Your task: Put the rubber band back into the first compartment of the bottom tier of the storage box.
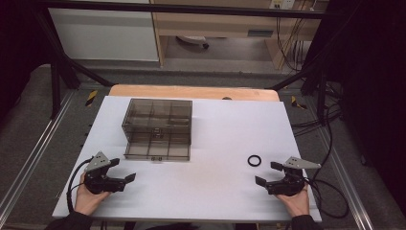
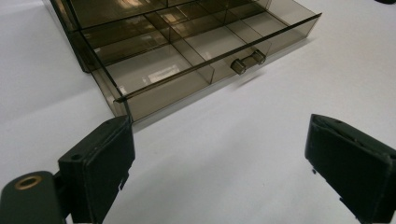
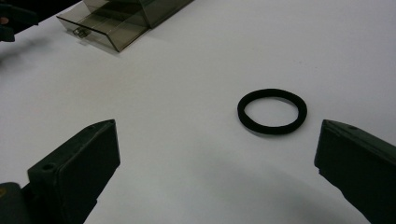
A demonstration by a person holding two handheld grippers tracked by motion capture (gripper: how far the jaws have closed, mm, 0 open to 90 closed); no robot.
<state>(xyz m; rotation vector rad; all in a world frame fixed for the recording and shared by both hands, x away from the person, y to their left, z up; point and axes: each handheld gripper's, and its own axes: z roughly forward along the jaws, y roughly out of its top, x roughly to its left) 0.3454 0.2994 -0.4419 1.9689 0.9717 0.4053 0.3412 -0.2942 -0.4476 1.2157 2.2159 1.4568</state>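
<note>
A smoky clear plastic organiser box point(image 1: 158, 125) sits at the table's middle left, its lower drawer point(image 1: 157, 145) pulled out toward me; the drawer's divided cells point(image 2: 154, 70) look empty and its small handle point(image 2: 248, 60) faces me. A black rubber ring point(image 1: 254, 160) lies flat on the white table, also the ring point(image 3: 272, 111) just ahead of my right gripper point(image 1: 268, 173). That gripper is open with nothing between its jaws. My left gripper point(image 1: 122, 168) rests open at the near left, pointing toward the drawer's front corner, nothing held.
The white table sheet point(image 1: 215, 129) ends at a wooden strip point(image 1: 191, 92) at the back. Black frame bars point(image 1: 62, 67) and cables point(image 1: 330, 124) flank the table on both sides. A cable point(image 1: 72, 187) trails from the left gripper.
</note>
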